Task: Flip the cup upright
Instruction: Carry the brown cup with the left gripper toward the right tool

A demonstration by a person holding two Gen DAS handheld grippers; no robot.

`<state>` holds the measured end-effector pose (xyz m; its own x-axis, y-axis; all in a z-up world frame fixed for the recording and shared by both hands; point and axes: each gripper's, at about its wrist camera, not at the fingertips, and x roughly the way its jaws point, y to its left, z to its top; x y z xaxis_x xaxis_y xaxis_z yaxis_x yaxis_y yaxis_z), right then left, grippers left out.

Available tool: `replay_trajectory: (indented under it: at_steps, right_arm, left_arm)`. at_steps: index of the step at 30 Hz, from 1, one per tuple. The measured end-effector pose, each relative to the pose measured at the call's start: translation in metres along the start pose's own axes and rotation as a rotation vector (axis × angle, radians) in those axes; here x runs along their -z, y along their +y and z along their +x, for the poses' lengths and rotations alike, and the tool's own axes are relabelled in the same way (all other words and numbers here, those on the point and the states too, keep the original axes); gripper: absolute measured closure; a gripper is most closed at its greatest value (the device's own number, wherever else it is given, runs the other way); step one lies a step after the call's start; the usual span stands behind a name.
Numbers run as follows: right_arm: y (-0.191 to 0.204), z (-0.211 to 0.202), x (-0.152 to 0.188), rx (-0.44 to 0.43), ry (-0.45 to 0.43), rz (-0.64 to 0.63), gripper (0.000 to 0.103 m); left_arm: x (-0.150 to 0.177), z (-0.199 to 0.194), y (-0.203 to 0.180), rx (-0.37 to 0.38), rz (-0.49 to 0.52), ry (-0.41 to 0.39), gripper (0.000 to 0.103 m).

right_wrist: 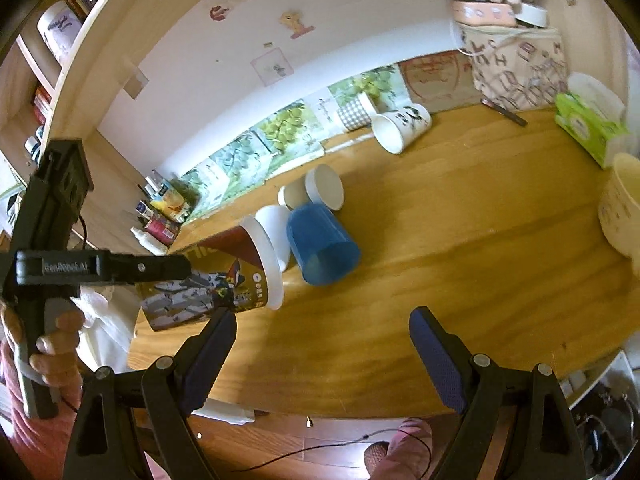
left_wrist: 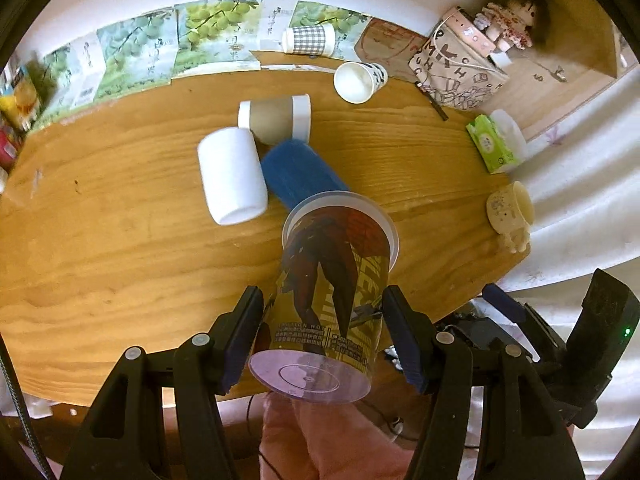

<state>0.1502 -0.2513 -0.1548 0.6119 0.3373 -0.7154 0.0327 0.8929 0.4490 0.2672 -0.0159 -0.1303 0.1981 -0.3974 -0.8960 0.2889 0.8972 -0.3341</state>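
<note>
My left gripper (left_wrist: 322,322) is shut on a printed paper cup (left_wrist: 332,300) with red and yellow artwork. The cup's base faces the camera and its white rim points toward the table. In the right wrist view the same cup (right_wrist: 216,280) hangs at the table's left edge, tilted, rim to the right, held by the left gripper's finger (right_wrist: 120,268). My right gripper (right_wrist: 322,344) is open and empty above the near table edge, right of the cup.
On the wooden table (left_wrist: 120,240) lie a white cup (left_wrist: 232,176), a blue cup (left_wrist: 298,174), a brown-sleeved cup (left_wrist: 276,118), a white printed cup (left_wrist: 360,80) and a checked cup (left_wrist: 308,39). A cream mug (left_wrist: 510,208), tissue pack (left_wrist: 494,144) and bag (left_wrist: 456,68) stand right.
</note>
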Motion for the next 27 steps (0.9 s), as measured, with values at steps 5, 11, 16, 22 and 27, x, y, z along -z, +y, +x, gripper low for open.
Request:
replay_trajectory:
  at_steps: [5, 11, 16, 22, 27]
  right_arm:
    - [-0.008, -0.003, 0.013, 0.009, 0.004, 0.028, 0.014]
    - [-0.016, 0.002, 0.015, 0.016, 0.025, 0.023, 0.014]
    - [-0.025, 0.013, 0.008, 0.007, 0.048, 0.013, 0.014]
    - [-0.032, 0.030, -0.004, -0.023, 0.097, -0.005, 0.014]
    - [-0.034, 0.040, -0.013, -0.053, 0.136, -0.029, 0.014]
  left_arm:
    - [0.020, 0.006, -0.002, 0.004, -0.001, -0.100, 0.037]
    - [0.038, 0.025, -0.003, 0.044, -0.033, -0.160, 0.038]
    - [0.055, 0.029, -0.004, 0.087, -0.105, -0.288, 0.039]
    - [0.067, 0.032, 0.001, 0.160, -0.246, -0.394, 0.041]
    - [0.072, 0.037, 0.004, 0.136, -0.319, -0.436, 0.043]
